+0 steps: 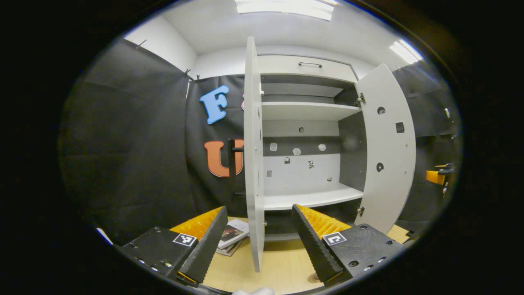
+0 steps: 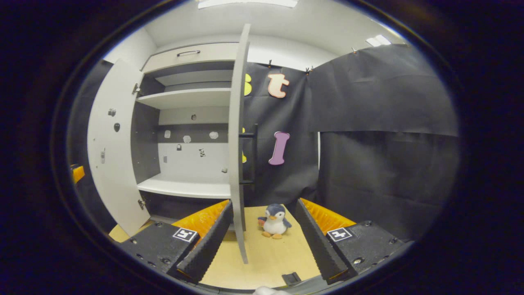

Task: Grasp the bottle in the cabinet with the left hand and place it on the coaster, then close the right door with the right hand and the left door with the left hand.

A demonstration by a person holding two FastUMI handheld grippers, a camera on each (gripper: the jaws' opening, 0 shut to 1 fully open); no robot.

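Left gripper view, left gripper (image 1: 258,241) wide open, empty, left door (image 1: 254,155) edge-on between fingers.

The cabinet (image 1: 311,110) has white shelves and dark grey side walls, and its back panel runs in white and dark grey bands. Its left door (image 1: 254,155) and right door (image 1: 389,151) are plain white, each with a black bar handle on the outer face. Below the cabinet, the table (image 1: 282,262) is pale yellow wood-tone. To the left of the left door lies a stack of magazines (image 1: 232,235) with white edges and dark red cover pictures. To the right of the right door stands a plush penguin (image 2: 274,221), dark blue-grey on top, white-bellied, with orange beak and feet.
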